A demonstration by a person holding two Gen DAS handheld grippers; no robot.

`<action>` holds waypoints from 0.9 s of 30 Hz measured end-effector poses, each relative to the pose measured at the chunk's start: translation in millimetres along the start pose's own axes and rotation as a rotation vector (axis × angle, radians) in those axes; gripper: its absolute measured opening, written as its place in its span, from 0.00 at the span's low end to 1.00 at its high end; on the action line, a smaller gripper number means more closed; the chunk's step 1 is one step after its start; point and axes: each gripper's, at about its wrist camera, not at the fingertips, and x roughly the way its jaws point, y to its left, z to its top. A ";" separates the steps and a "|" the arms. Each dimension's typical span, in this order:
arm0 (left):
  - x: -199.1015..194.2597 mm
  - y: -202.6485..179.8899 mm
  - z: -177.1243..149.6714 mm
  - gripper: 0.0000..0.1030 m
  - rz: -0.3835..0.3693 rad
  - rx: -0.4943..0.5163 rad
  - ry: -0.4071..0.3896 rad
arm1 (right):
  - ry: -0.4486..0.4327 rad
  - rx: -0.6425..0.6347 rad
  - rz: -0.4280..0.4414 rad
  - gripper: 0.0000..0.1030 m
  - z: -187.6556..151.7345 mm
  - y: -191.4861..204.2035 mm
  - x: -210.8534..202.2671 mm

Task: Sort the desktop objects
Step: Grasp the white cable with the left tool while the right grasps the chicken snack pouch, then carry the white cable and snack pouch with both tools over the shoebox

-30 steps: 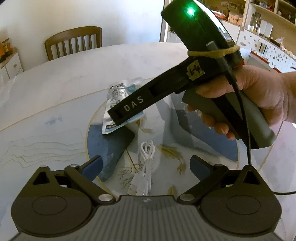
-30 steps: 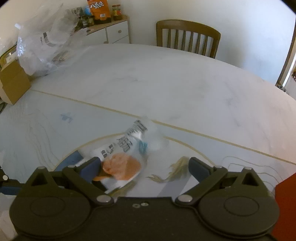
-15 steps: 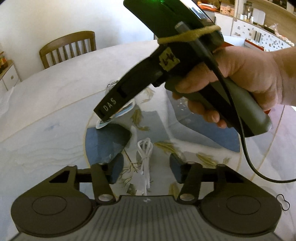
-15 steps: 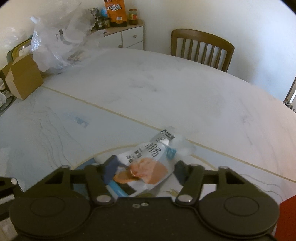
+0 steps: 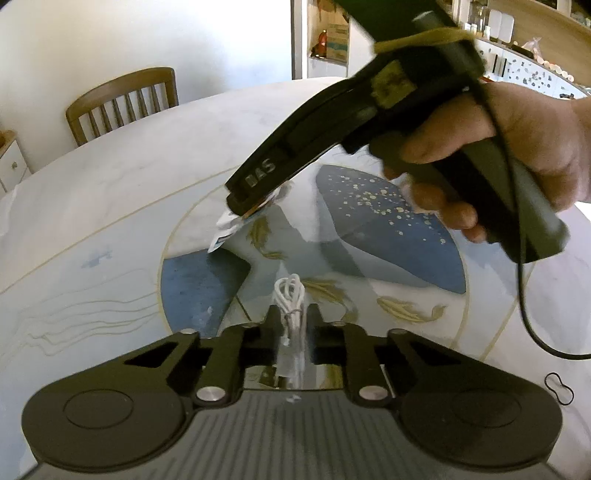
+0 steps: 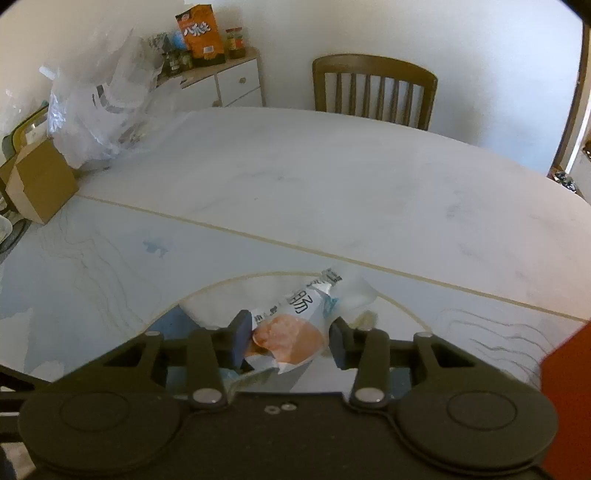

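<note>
Crinkly packet [image 6: 295, 328], coiled white cable [image 5: 291, 306], both clamped.

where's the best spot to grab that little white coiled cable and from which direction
Take the white cable across its tied middle, coming down from above along its length. The bundle is long and narrow there, so the left gripper fingers close on all strands, as they do now.

— Does any lettering show?
— The right gripper [image 5: 243, 212] carries "DAS" in pale capitals on its finger.
— Anything else?
— The snack packet [image 6: 295, 325] and the orange box [image 6: 199, 31] bear large Chinese characters — too blurred to read surely.
</note>
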 end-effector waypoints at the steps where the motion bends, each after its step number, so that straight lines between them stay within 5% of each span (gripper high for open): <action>1: -0.2 -0.7 0.1 0.10 0.002 -0.002 0.000 | -0.005 0.005 -0.002 0.41 -1.4 -0.7 -4.0; 11: -9.5 13.0 2.6 0.09 -0.004 -0.128 0.001 | -0.063 0.114 -0.019 0.41 -22.7 -17.3 -59.3; 27: -65.6 -12.7 22.8 0.08 -0.017 -0.142 -0.105 | -0.154 0.226 -0.028 0.41 -57.3 -36.0 -160.8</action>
